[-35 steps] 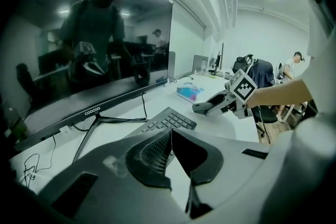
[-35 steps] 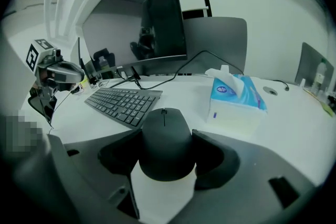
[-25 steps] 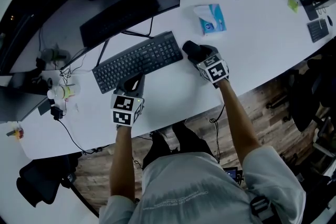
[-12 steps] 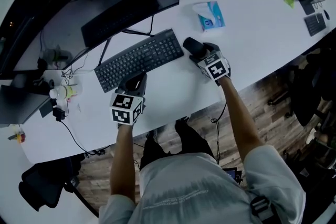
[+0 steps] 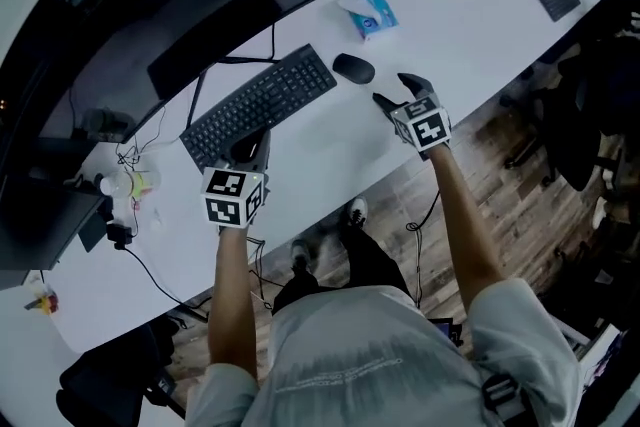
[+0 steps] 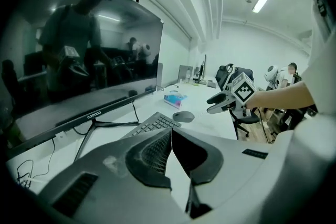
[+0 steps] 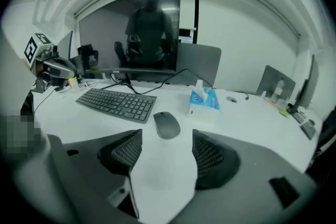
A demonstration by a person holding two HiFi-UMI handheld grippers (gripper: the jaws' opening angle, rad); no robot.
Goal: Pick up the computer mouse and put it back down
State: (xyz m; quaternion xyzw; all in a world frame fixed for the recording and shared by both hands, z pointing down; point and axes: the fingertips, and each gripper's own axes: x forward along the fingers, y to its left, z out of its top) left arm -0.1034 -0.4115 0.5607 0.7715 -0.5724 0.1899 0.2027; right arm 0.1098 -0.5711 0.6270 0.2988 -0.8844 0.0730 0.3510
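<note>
Computer mouse (image 5: pixel 353 68) lies on the tabletop (image 5: pixel 330 150) just right of the keyboard (image 5: pixel 258 105), clear of your right gripper (image 5: pixel 393 88), whose fingers stand wide and empty just short of it, so the put-down looks done; your left gripper (image 5: pixel 252 147) idles by the keyboard, fingers together on nothing.

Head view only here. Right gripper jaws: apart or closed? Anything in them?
Observer: Right gripper view shows the right gripper with jaws apart and nothing between them. The mouse lies on the desk just ahead of the tips.
Operator: Left one?
Observer: Left gripper view shows the left gripper with jaws meeting at the tips, holding nothing.
</note>
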